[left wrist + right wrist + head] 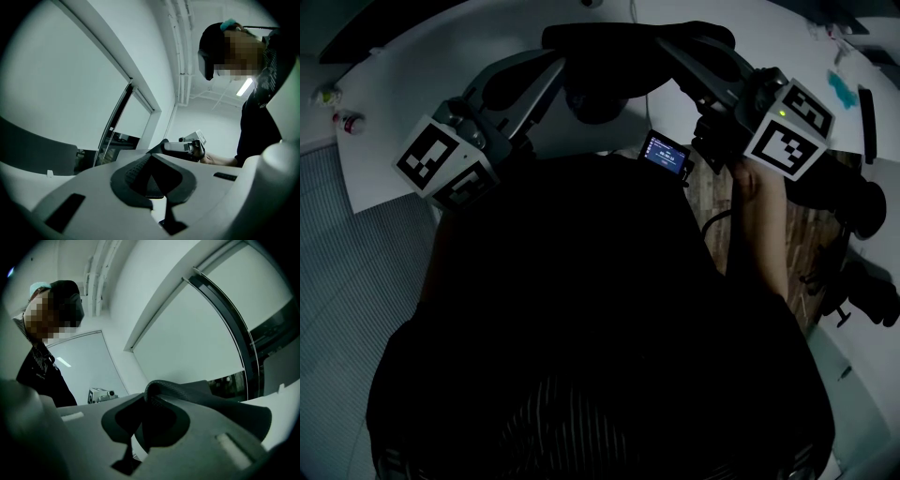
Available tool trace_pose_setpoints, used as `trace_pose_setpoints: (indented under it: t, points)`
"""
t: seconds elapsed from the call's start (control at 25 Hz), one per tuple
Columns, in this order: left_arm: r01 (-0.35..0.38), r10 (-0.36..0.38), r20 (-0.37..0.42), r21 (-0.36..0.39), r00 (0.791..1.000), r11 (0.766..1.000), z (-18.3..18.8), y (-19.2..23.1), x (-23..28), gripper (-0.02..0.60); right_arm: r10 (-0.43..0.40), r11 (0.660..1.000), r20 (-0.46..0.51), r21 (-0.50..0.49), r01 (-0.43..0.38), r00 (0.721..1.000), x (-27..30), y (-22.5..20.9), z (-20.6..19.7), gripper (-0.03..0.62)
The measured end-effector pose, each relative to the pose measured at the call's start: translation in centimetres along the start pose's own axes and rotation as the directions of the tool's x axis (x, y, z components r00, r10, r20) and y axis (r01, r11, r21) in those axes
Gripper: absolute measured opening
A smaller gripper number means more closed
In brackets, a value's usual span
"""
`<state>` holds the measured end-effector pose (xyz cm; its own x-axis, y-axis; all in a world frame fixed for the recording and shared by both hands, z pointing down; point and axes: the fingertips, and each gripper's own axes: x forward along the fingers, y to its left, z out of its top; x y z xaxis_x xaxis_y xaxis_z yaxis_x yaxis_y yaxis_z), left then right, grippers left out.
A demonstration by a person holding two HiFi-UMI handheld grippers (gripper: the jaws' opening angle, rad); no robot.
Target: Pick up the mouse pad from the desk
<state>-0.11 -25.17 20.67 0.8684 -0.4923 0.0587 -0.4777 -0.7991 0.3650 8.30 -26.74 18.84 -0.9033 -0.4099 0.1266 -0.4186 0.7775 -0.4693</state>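
Two grippers share one load. The left gripper (154, 186) has its jaws pressed together on a dark, textured fold of the mouse pad (211, 399). The right gripper (149, 423) is likewise clamped tight on another part of it, and the grey sheet bulges up out of those jaws and runs off to the right in that gripper's own view. From the head view the two grippers angle inward toward each other. The black pad spans the gap between their tips and sags a little just behind them, held up over the white surface (403, 84) rather than lying on it. A marker cube (441, 161) sits at the back end of the left gripper. A bare forearm (761, 234) runs back from the right one. Just behind the right gripper's jaws, on the person's side, lies a small device with a lit screen (666, 153). Straight ahead of each gripper, past the pad, the opposite gripper shows with a person in dark clothes beside it. Farther out are pale walls and a dark-framed window (119, 117). Outward from the left gripper, beyond the edge of the surface, is grey ribbed floor (347, 281).
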Motion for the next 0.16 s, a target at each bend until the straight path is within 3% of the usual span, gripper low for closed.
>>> trace_pose_setpoints:
  t: [0.16]
  points:
    - [0.000, 0.000, 0.005, 0.004, 1.000, 1.000, 0.20, 0.00, 0.06, 0.008, -0.003, 1.000, 0.010, -0.004, 0.003, 1.000, 0.22, -0.20, 0.21, 0.020]
